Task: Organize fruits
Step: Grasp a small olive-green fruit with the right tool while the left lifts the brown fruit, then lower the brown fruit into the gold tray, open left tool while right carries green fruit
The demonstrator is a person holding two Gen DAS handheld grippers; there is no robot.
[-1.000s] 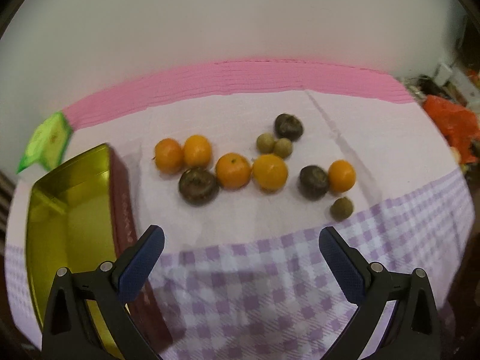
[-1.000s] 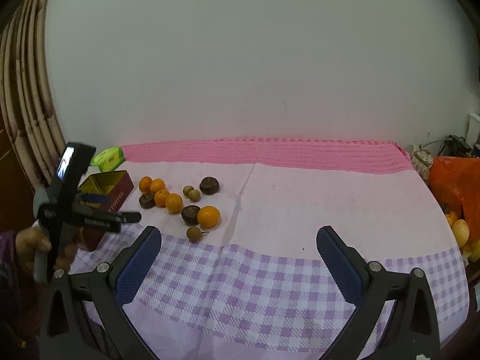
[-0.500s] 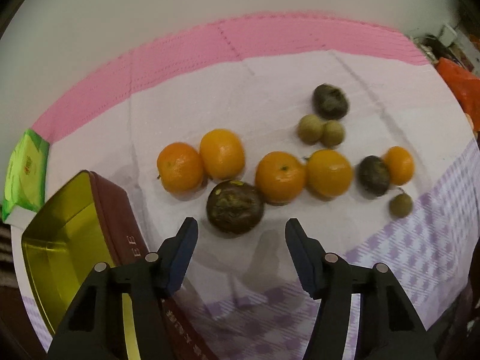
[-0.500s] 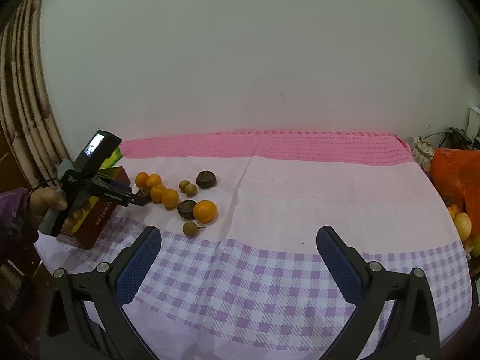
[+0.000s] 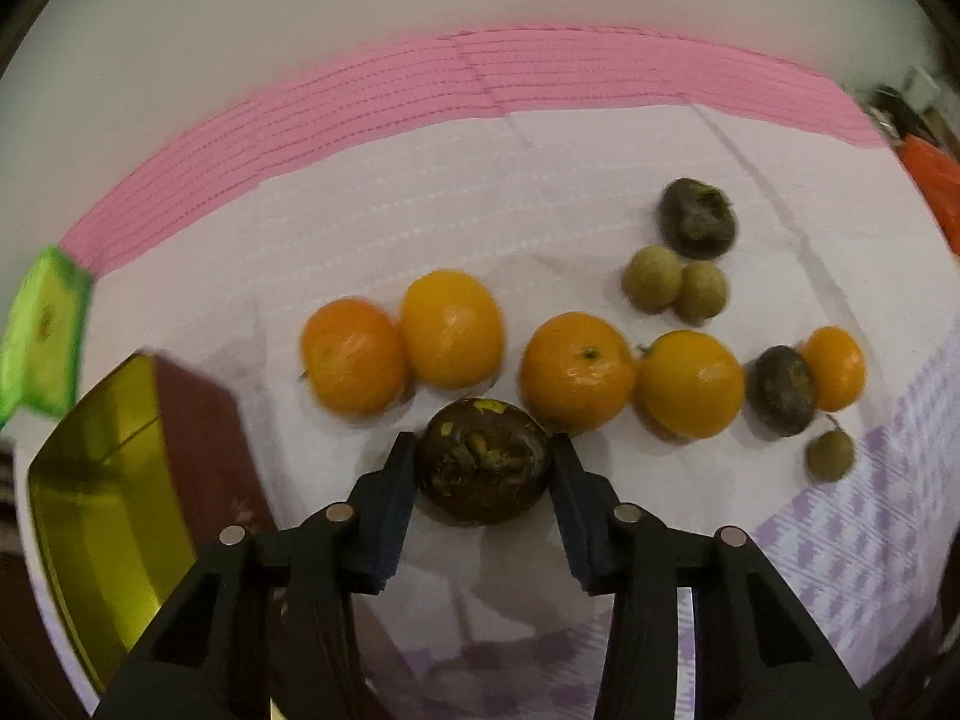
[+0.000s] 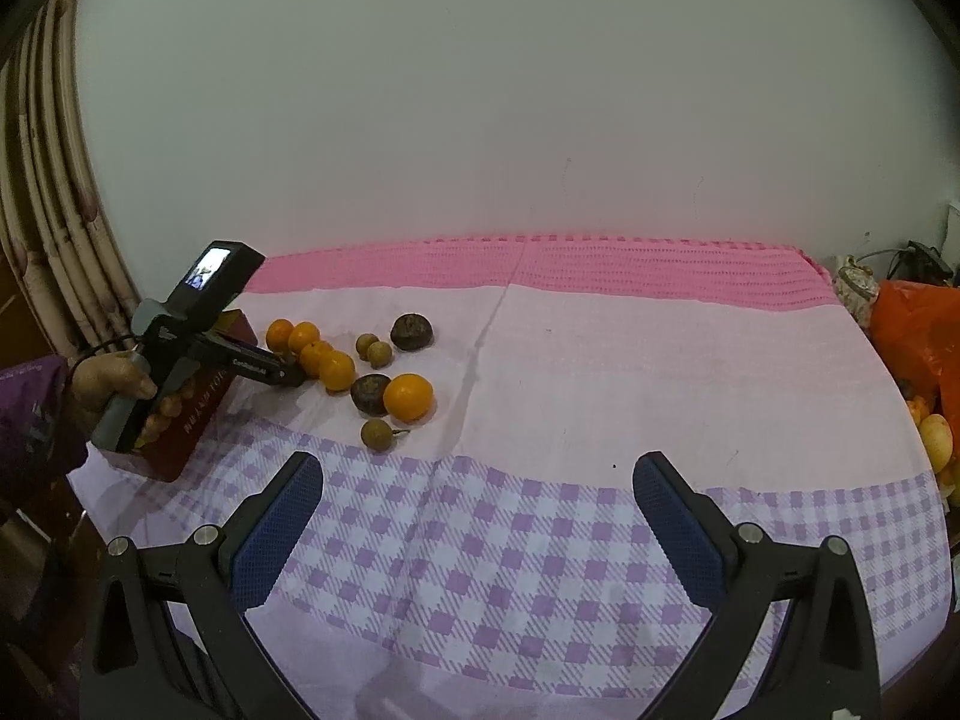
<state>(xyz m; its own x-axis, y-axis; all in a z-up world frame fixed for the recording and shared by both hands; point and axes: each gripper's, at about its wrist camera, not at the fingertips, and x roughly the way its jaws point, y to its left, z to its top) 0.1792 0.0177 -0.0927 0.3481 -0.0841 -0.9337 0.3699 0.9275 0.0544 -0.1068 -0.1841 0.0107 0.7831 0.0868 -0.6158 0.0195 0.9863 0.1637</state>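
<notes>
My left gripper (image 5: 483, 457) is shut on a dark brown fruit (image 5: 483, 461) that rests on the cloth, a finger touching each side. Behind it lie several oranges (image 5: 575, 377), two more dark fruits (image 5: 698, 226) and small tan-green fruits (image 5: 653, 278). An open red tin with a gold inside (image 5: 114, 498) sits at the left. My right gripper (image 6: 477, 531) is open and empty above the checked cloth, far from the fruit. In the right wrist view the left gripper (image 6: 287, 373) reaches into the fruit cluster (image 6: 408, 397) beside the tin (image 6: 198, 414).
A green packet (image 5: 42, 330) lies behind the tin. An orange bag (image 6: 918, 330) and more fruit (image 6: 936, 444) sit at the table's right edge. The wall runs behind the pink strip of cloth (image 6: 540, 264). A curtain (image 6: 42, 228) hangs at the left.
My left gripper moved forward and down to the dark fruit and closed its fingers on it. My right gripper stayed open and nearly still.
</notes>
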